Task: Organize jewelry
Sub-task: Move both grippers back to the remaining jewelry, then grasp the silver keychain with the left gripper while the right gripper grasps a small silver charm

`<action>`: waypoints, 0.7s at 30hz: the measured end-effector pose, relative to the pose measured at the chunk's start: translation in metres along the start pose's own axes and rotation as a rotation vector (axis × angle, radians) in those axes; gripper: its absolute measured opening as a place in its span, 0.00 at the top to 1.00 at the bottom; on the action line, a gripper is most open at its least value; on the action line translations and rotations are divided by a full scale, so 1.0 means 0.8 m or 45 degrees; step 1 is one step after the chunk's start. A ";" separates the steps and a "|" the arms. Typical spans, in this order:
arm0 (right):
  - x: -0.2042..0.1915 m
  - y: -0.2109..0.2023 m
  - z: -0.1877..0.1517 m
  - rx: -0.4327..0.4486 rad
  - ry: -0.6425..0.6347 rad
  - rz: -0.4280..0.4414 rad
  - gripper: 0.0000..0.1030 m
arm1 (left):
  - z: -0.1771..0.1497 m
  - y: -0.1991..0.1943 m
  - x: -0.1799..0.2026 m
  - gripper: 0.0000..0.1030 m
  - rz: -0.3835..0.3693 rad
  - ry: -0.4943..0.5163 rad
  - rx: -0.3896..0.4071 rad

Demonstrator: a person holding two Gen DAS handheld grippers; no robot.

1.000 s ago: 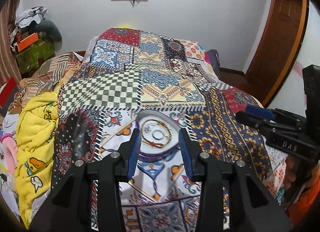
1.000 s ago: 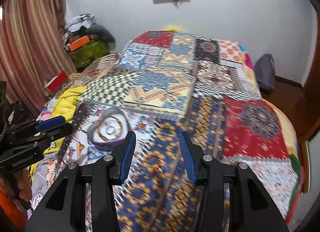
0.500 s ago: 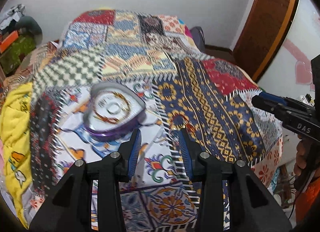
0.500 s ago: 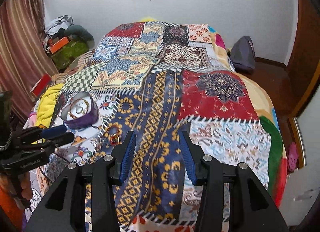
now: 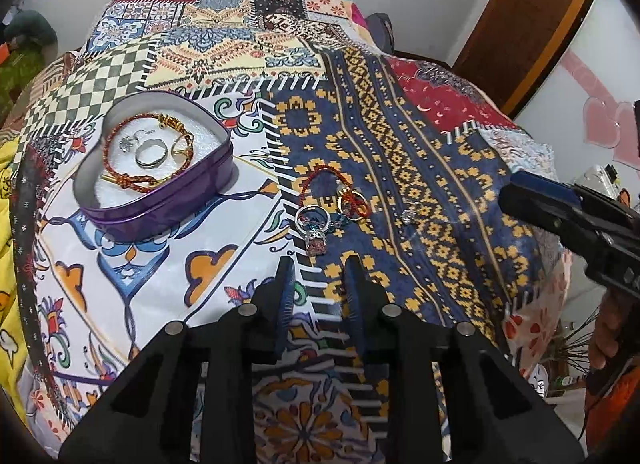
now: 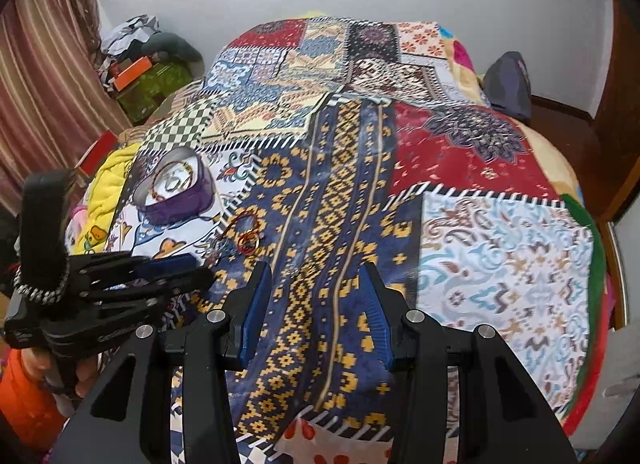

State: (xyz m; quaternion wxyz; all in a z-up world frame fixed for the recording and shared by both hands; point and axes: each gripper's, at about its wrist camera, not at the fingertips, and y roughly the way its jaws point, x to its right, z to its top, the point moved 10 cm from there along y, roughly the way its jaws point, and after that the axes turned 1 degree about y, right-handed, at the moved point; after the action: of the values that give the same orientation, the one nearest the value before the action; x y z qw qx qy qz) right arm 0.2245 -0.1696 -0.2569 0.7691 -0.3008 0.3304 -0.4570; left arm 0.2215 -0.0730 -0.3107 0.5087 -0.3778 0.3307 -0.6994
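Note:
A purple heart-shaped tin lies on the patchwork bedspread, holding a red and gold bracelet and a silver ring. It also shows in the right wrist view. Loose jewelry lies right of it: a red cord bracelet, a gem ring, a gold ring and a small silver piece. My left gripper is open and empty, just in front of the gem ring. My right gripper is open and empty over the blue and yellow strip.
The bedspread covers the whole bed. A yellow blanket lies at the left edge. Clutter and a curtain stand far left, a dark bag far right. A wooden door is at the right.
My left gripper has swung right from over the tin and moved down close to the loose jewelry. My right gripper has drifted right and back, away from the tin.

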 end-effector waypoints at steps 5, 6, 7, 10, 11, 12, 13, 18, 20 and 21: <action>-0.014 0.012 -0.009 -0.036 -0.048 0.027 0.60 | 0.006 0.009 -0.002 0.79 -0.011 -0.014 0.008; -0.017 0.015 -0.011 -0.044 -0.054 0.034 0.60 | 0.007 0.012 -0.002 0.79 -0.011 -0.014 0.009; -0.019 0.017 -0.012 -0.051 -0.057 0.040 0.60 | 0.008 0.013 -0.002 0.79 -0.010 -0.012 0.009; -0.024 0.023 -0.015 -0.064 -0.054 0.059 0.60 | 0.012 0.018 -0.002 0.79 -0.007 -0.003 0.018; -0.026 0.025 -0.016 -0.070 -0.052 0.067 0.60 | 0.013 0.018 -0.003 0.82 -0.005 -0.004 0.023; -0.027 0.027 -0.016 -0.075 -0.052 0.072 0.60 | 0.014 0.019 -0.005 0.89 0.007 -0.005 0.028; -0.028 0.029 -0.016 -0.079 -0.054 0.077 0.62 | 0.014 0.020 -0.007 0.91 0.014 -0.006 0.031; -0.035 0.043 -0.018 -0.120 -0.070 0.097 0.70 | 0.014 0.017 -0.012 0.90 -0.016 -0.037 0.041; -0.035 0.050 -0.019 -0.140 -0.073 0.097 0.75 | 0.012 0.013 -0.014 0.91 -0.015 -0.046 0.048; -0.035 0.053 -0.020 -0.149 -0.075 0.096 0.76 | 0.012 0.011 -0.017 0.90 -0.010 -0.051 0.054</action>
State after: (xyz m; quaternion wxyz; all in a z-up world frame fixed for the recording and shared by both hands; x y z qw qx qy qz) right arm 0.2230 -0.1296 -0.2924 0.7762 -0.3459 0.3451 -0.3985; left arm 0.2363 -0.0632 -0.3160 0.5203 -0.3821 0.3041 -0.7006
